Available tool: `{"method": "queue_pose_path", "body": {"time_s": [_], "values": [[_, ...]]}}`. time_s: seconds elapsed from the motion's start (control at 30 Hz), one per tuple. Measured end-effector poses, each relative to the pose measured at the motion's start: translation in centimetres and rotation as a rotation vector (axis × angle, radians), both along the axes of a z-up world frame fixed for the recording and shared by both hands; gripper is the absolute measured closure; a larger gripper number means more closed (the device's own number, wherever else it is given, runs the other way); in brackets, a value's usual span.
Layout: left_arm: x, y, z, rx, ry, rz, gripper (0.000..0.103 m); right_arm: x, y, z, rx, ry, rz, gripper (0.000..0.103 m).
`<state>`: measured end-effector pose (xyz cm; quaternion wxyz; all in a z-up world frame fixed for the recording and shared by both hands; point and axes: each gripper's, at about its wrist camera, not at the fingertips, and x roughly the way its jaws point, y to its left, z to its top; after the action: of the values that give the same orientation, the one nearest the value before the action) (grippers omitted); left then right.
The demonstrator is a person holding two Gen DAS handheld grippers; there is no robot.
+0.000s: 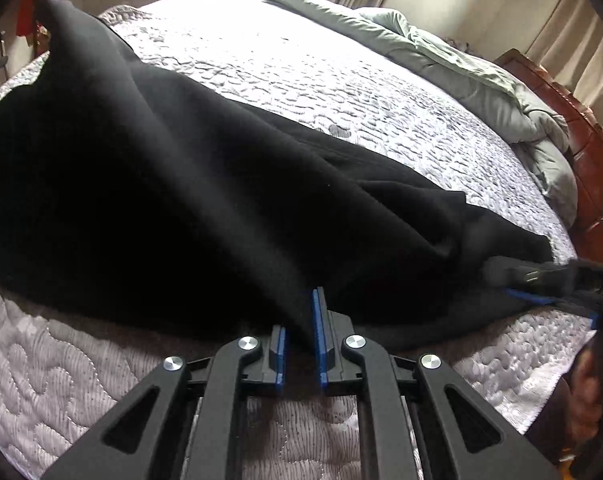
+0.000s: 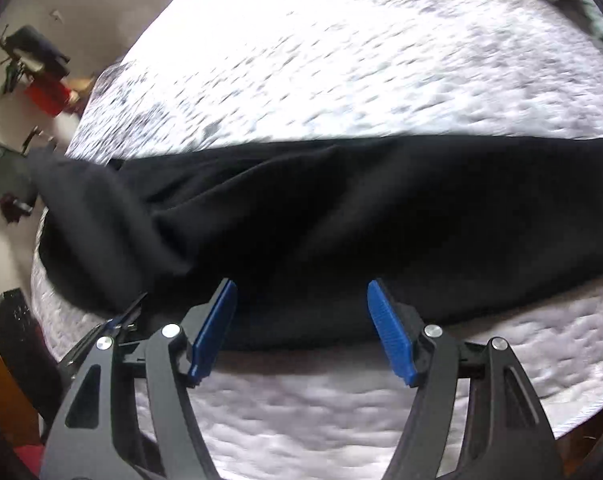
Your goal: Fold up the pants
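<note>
Black pants lie along the near side of a bed with a pale quilted cover. My left gripper is shut on a fold of the pants' near edge, which rises between its blue pads. In the right wrist view the pants stretch across the bed, bunched and folded over at the left end. My right gripper is open, its blue pads spread over the pants' near edge, holding nothing. The right gripper also shows blurred in the left wrist view at the pants' right end.
A grey duvet is piled along the far side of the bed beside a wooden headboard. Curtains hang behind. In the right wrist view, a rack with clothes stands off the bed's left end.
</note>
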<state>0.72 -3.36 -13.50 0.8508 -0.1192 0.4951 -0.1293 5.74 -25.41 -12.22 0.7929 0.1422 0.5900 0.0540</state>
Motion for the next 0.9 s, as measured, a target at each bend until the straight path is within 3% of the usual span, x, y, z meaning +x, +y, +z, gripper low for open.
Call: {"method": "queue_pose_path", "body": {"time_s": [0.07, 0.1, 0.13, 0.23, 0.33, 0.47, 0.57, 0.6, 0.63, 0.67, 0.7, 0.73, 0.8, 0.9], "values": [[0.4, 1.1, 0.4, -0.048, 0.038, -0.003, 0.082, 0.5, 0.9, -2.0, -0.009, 0.071, 0.005, 0.034], [0.7, 1.8, 0.8, -0.069, 0.052, 0.006, 0.073, 0.7, 1.2, -3.0, -0.04, 0.074, 0.009, 0.033], [0.8, 2.5, 1.3, -0.063, 0.052, 0.027, 0.059, 0.7, 1.7, -3.2, -0.062, 0.059, 0.016, 0.031], [2.3, 5.2, 3.3, -0.013, 0.025, 0.095, 0.041, 0.7, 3.0, -2.9, -0.116, 0.036, 0.02, 0.026], [5.5, 8.0, 5.0, 0.049, 0.036, 0.146, 0.031, 0.8, 2.5, -3.9, -0.12, 0.033, 0.016, 0.021], [10.5, 11.4, 5.9, 0.078, 0.068, 0.213, 0.028, 1.1, 2.5, -4.1, -0.123, 0.03, 0.013, 0.019], [13.2, 13.2, 5.5, 0.034, 0.117, 0.252, 0.028, 1.1, 2.8, -4.1, -0.114, 0.027, 0.012, 0.019], [13.9, 14.1, 5.3, 0.003, 0.131, 0.272, 0.03, 0.8, 2.7, -4.2, -0.11, 0.027, 0.012, 0.019], [14.4, 14.9, 5.2, -0.031, 0.135, 0.287, 0.04, 0.5, 2.4, -4.2, -0.107, 0.027, 0.013, 0.019], [14.6, 15.4, 5.1, -0.05, 0.136, 0.292, 0.053, 0.5, 2.4, -4.2, -0.104, 0.028, 0.013, 0.019], [14.7, 15.9, 4.9, -0.075, 0.146, 0.291, 0.079, 0.3, 2.2, -4.2, -0.103, 0.028, 0.013, 0.019], [14.8, 16.4, 4.5, -0.108, 0.16, 0.284, 0.087, 0.4, 2.3, -4.2, -0.103, 0.029, 0.014, 0.019], [14.3, 16.9, 4.4, -0.15, 0.144, 0.29, 0.095, 0.2, 2.1, -4.1, -0.102, 0.031, 0.014, 0.018], [10.9, 17.1, 5.0, -0.138, 0.04, 0.328, 0.097, 0.3, 2.0, -4.0, -0.09, 0.033, 0.01, 0.018]]}}
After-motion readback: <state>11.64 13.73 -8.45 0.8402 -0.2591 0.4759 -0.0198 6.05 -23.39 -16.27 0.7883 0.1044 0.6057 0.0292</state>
